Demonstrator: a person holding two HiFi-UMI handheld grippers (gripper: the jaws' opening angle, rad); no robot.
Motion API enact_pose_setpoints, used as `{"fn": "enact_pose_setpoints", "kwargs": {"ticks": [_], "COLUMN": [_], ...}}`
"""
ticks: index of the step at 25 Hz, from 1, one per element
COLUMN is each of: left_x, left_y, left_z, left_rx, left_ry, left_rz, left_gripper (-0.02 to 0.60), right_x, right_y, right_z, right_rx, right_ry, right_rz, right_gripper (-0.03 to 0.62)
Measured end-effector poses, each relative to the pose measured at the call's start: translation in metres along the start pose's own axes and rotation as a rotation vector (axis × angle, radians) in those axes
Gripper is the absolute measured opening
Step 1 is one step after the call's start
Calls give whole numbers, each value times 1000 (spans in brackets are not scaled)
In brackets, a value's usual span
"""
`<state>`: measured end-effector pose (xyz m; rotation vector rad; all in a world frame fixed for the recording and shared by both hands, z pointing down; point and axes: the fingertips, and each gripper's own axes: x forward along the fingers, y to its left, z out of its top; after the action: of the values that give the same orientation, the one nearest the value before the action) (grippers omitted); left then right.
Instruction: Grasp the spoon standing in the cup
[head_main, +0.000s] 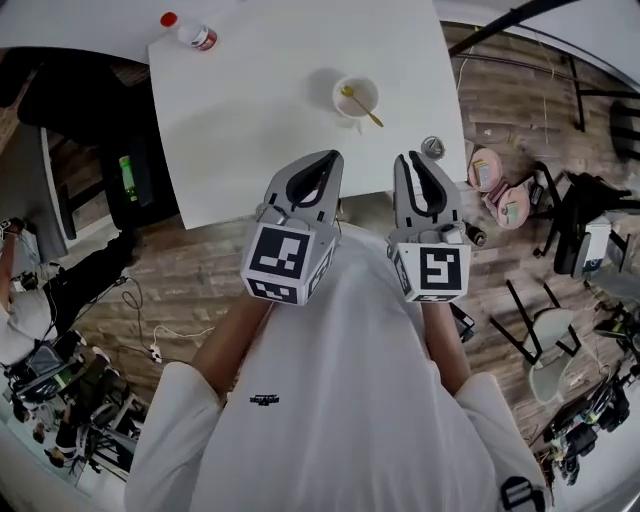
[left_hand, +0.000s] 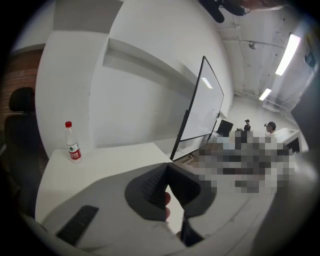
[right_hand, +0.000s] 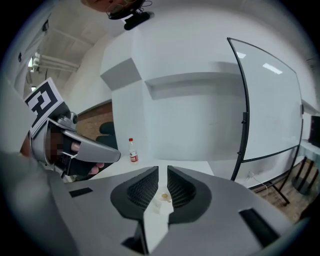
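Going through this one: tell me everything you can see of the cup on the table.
The cup is white, round and open-topped, glossy like ceramic, with what looks like a small handle on its near side. It stands upright on the white table, toward the right edge. A gold-coloured spoon leans in it, its handle crossing the rim toward the near right. Nothing else touches it.
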<state>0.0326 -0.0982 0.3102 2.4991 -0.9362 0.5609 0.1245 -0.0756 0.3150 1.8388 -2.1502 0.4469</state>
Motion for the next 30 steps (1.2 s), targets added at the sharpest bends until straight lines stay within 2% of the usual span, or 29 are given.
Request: {"fn": "enact_pose_setpoints", "kwargs": {"ticks": [4, 7, 13, 20, 25, 30], "left_x": [16, 26, 43, 56, 64, 71], "left_y": [10, 15, 17, 28, 38, 43], "left_z": [-10, -20, -42, -68, -83, -97], "left_rx": [-37, -41, -92, -142, -187, -226], "left_ry": [22, 47, 91, 113, 116, 121], "left_rz": [59, 93, 151, 199, 229, 241], "left_gripper": [-3, -3, -3, -3, -3, -3], "right_x": [25, 43, 64, 93, 104, 123], "right_y": [-2, -7, -19, -14, -10, -10], "right_z": [-14, -25, -54, -81, -104, -115], "right_rx": [7, -5, -71, -85, -181, -114], "right_ry": [33, 73, 125, 141, 234, 185], "right_rz": [94, 126, 141, 184, 179, 162], "right_gripper": [47, 63, 107, 112, 118, 118]}}
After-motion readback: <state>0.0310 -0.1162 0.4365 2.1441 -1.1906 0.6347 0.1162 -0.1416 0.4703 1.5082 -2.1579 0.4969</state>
